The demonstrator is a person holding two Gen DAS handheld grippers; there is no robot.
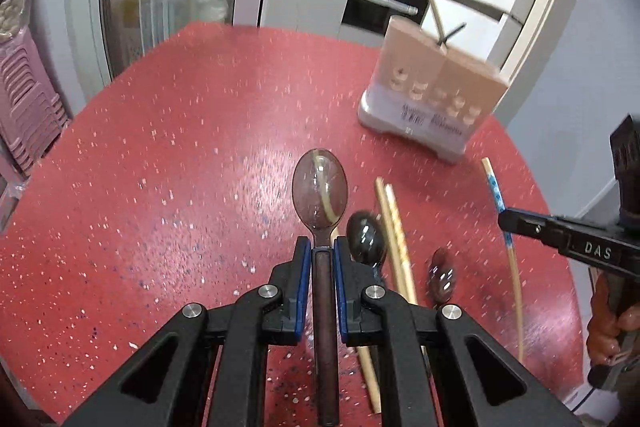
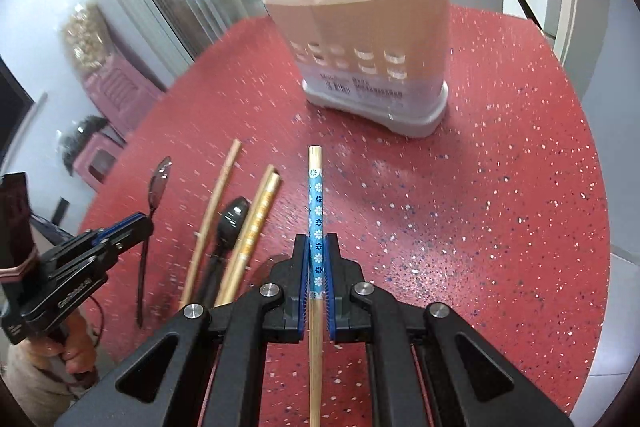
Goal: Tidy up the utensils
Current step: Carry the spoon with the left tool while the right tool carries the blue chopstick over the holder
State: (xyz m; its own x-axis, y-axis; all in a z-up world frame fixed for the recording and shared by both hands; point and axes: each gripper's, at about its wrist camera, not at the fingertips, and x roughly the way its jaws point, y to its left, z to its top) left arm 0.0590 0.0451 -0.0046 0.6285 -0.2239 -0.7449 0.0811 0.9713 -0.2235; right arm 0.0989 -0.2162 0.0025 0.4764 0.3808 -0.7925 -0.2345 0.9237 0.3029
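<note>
The translucent brown spoon sits clamped by its handle in your left hand-held gripper, bowl pointing forward above the red speckled table. Your right hand-held gripper is closed on the blue-patterned chopstick, whose tip points toward the beige utensil holder. The holder stands upright at the far side of the table and already contains a chopstick and a dark utensil. On the table between your two grippers lie a dark spoon, a pair of chopsticks just beside it, and a single wooden chopstick.
</note>
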